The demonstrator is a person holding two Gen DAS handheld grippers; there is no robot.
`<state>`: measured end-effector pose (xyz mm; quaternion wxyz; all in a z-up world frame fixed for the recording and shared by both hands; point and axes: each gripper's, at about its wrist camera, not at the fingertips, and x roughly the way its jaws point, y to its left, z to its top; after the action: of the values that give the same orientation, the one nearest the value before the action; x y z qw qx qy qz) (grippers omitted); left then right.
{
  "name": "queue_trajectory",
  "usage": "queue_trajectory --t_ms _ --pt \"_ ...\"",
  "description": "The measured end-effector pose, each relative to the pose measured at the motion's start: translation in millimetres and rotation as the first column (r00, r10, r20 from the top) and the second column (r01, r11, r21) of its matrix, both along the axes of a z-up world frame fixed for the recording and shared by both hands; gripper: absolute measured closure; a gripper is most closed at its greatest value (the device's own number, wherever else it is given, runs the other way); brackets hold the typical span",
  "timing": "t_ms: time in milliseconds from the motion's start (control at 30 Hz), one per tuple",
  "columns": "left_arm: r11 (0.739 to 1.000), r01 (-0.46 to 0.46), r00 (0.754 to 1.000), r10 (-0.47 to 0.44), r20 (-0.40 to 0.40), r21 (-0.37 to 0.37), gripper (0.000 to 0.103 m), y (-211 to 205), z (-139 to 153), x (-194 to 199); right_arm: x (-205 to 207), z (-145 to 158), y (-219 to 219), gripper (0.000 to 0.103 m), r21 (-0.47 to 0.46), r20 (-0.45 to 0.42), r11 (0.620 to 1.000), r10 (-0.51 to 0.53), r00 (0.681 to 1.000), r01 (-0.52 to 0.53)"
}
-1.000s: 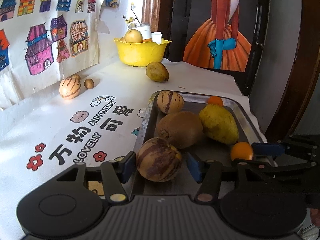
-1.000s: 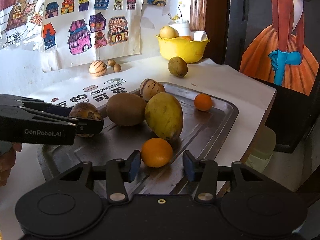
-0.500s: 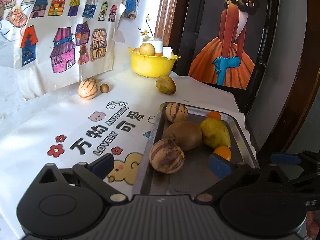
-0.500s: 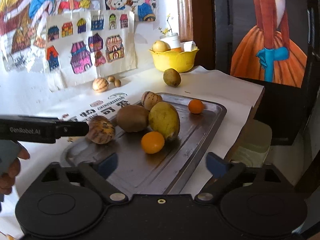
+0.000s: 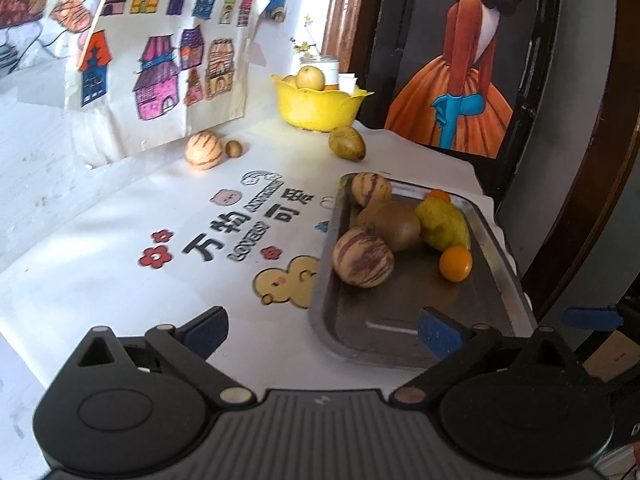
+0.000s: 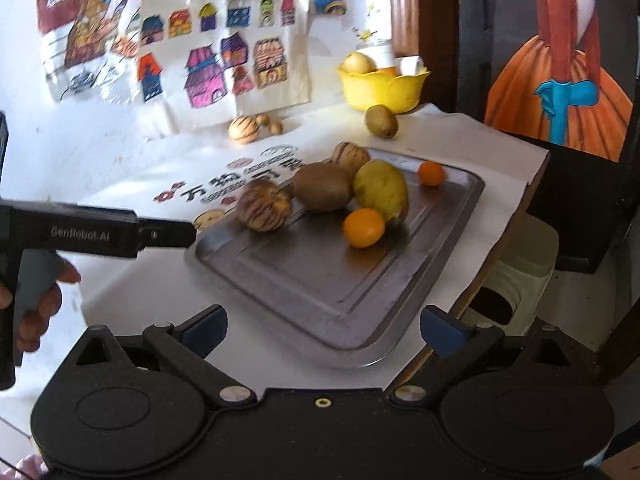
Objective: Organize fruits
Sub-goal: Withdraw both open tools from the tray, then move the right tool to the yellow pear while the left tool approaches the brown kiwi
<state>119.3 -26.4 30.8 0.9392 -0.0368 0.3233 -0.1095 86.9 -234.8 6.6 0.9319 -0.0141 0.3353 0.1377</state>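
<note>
A metal tray point(image 5: 400, 328) point(image 6: 344, 280) holds a striped melon point(image 5: 363, 257) point(image 6: 265, 209), a brown kiwi point(image 5: 394, 226) point(image 6: 322, 186), a yellow mango point(image 5: 442, 225) point(image 6: 382, 190), an orange point(image 5: 455, 264) point(image 6: 363, 227), a second striped melon point(image 5: 371, 189) and a small orange point(image 6: 431, 173). My left gripper point(image 5: 324, 330) is open and empty, short of the tray's near edge. My right gripper point(image 6: 322, 330) is open and empty, over the tray's near corner.
A yellow bowl point(image 5: 318, 106) point(image 6: 382, 88) with fruit stands at the back. A green fruit point(image 5: 346, 142), a striped melon point(image 5: 203, 149) and a small nut point(image 5: 233, 148) lie on the white cloth. A pale stool point(image 6: 516, 280) stands right of the table.
Both grippers opened, let go of the striped melon and the orange on the tray, and pulled back and up from it.
</note>
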Motion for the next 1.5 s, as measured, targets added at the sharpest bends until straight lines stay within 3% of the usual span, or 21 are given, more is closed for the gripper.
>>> queue_trajectory --t_ms 267,433,633,967,1200,1400,1500 --pt "0.998 -0.022 1.0 0.023 -0.01 0.065 0.0 27.5 3.6 -1.3 1.0 2.2 15.4 0.001 0.007 -0.073 1.0 0.02 0.997 -0.019" --pt "0.993 -0.05 0.999 0.052 -0.016 0.105 0.0 42.5 6.9 6.0 11.9 12.7 11.3 0.001 0.091 -0.126 0.996 0.022 0.992 -0.011" --pt "0.974 -0.063 0.998 0.064 0.001 0.22 0.0 48.2 13.1 22.8 37.7 39.6 -1.9 0.001 0.196 -0.148 0.981 0.032 0.988 -0.002" --pt "0.961 -0.056 0.997 0.043 0.057 0.269 0.0 58.0 28.3 59.9 113.1 97.5 -9.6 0.001 0.232 -0.148 0.972 0.083 0.986 -0.047" --pt "0.963 -0.09 0.994 0.073 0.078 0.254 0.0 67.9 40.5 96.2 177.8 135.8 -0.4 0.001 0.25 -0.14 0.959 0.174 0.975 -0.135" --pt "0.96 -0.128 0.991 0.111 0.081 0.25 0.0 70.3 38.0 126.7 245.3 139.2 1.3 0.001 0.165 -0.093 0.973 0.18 0.979 -0.164" --pt "0.96 -0.143 0.988 0.125 0.087 0.241 0.0 71.4 35.7 141.4 280.8 129.4 0.7 0.001 0.158 -0.11 0.973 0.188 0.976 -0.17"
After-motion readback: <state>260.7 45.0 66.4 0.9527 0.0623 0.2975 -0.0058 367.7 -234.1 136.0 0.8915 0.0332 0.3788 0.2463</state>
